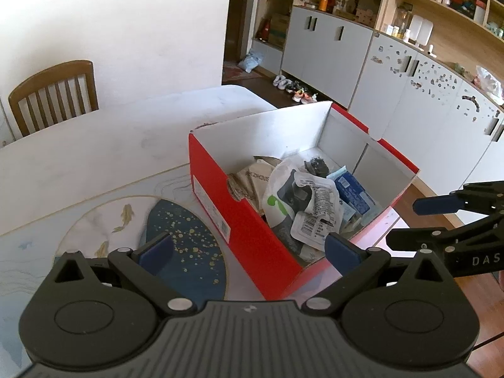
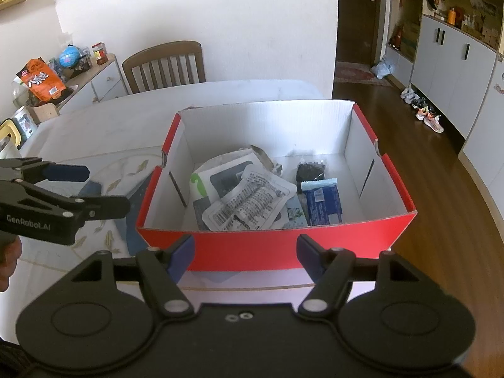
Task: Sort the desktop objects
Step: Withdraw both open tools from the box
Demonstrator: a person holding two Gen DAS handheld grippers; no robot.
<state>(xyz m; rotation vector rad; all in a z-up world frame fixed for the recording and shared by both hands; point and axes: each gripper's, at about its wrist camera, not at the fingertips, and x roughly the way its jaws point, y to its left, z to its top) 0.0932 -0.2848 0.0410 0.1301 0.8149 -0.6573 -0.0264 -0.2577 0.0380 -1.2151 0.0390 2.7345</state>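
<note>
A red shoe box (image 1: 220, 195) (image 2: 267, 247) with white inner walls stands open on the table. Inside lie white sealed packets (image 1: 315, 208) (image 2: 249, 201), a blue packet (image 1: 352, 192) (image 2: 324, 204), a small black item (image 1: 316, 165) (image 2: 310, 170) and a brown packet (image 1: 252, 179). My left gripper (image 1: 249, 252) (image 2: 100, 189) hovers open at the box's left side, holding nothing. My right gripper (image 2: 245, 256) (image 1: 409, 220) is open and empty too, just short of the box's near red wall.
A placemat (image 1: 182, 245) (image 2: 126, 170) with fish and a dark blue disc lies left of the box on the white table (image 1: 94, 145) (image 2: 126, 116). A wooden chair (image 1: 53, 94) (image 2: 163, 63) stands behind the table. Beyond are a cluttered sideboard (image 2: 104, 78), grey cabinets (image 1: 409, 94) and shoes (image 2: 425, 113) on the floor.
</note>
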